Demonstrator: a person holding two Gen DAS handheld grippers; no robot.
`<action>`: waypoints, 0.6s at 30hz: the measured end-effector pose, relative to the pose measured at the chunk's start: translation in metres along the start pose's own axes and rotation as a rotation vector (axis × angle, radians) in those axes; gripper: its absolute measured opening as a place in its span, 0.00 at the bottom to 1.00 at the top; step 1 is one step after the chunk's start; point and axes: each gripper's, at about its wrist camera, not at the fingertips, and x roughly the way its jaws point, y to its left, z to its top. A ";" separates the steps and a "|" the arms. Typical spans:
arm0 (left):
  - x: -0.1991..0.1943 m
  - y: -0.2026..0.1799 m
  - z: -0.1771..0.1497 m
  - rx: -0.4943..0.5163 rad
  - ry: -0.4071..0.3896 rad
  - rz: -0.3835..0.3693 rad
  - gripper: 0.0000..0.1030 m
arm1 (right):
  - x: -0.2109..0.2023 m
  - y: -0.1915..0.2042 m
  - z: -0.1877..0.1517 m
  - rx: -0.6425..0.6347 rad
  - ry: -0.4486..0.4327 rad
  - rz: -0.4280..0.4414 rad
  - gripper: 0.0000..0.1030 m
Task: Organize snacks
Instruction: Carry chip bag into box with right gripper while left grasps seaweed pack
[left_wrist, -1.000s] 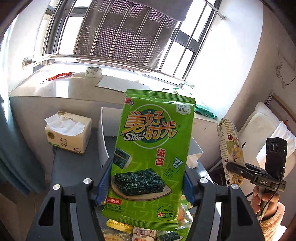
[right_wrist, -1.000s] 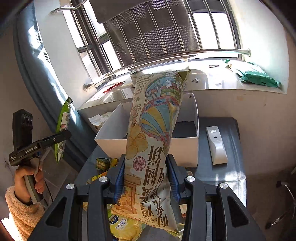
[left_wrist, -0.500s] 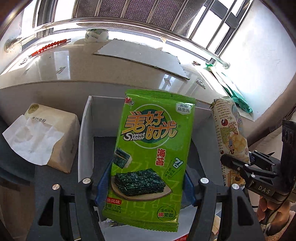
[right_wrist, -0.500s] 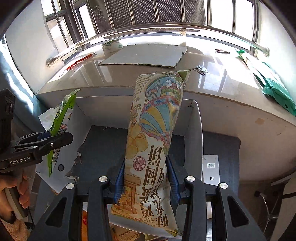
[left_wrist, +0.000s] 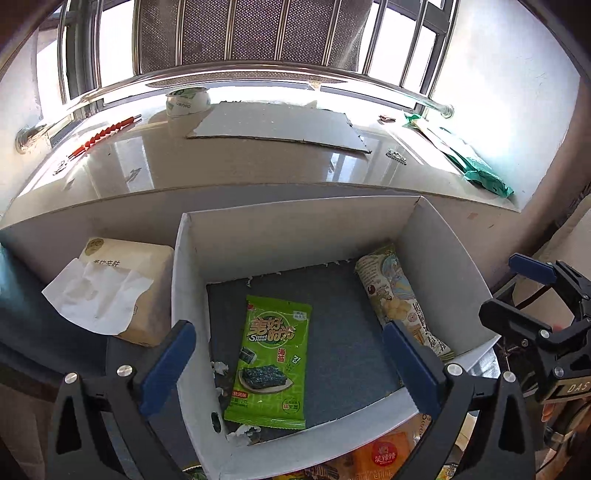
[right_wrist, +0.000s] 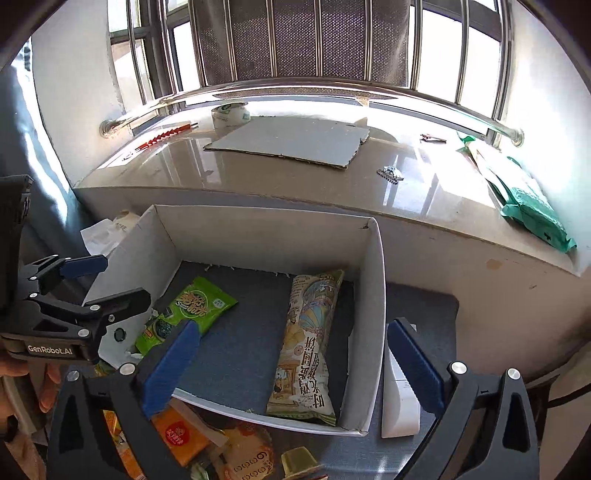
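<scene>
Left wrist view: green foil seaweed packet (left_wrist: 272, 360) and long cream printed crisp bag (left_wrist: 400, 299) are seen lying flat, apart, inside white cardboard box (left_wrist: 295, 229). Left gripper (left_wrist: 291, 365) and right gripper (right_wrist: 291, 365) are spread wide, nothing held.

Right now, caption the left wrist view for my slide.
Left gripper open above the white box, green seaweed pack and chip bag lying inside.

Tissue pack (left_wrist: 122, 291), cardboard sheet (left_wrist: 275, 127), tape roll (left_wrist: 186, 103)

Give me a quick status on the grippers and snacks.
Left gripper and right gripper open, empty. Seaweed pack and chip bag flat in box. More snacks outside.
</scene>
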 end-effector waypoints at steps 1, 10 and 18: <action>-0.015 0.003 -0.004 0.008 -0.029 -0.007 1.00 | -0.011 0.001 0.000 0.005 -0.027 0.004 1.00; -0.138 0.010 -0.053 0.060 -0.302 -0.063 1.00 | -0.111 -0.012 -0.048 0.115 -0.221 0.150 1.00; -0.161 0.004 -0.154 0.057 -0.220 -0.068 1.00 | -0.149 -0.006 -0.150 0.154 -0.246 0.173 1.00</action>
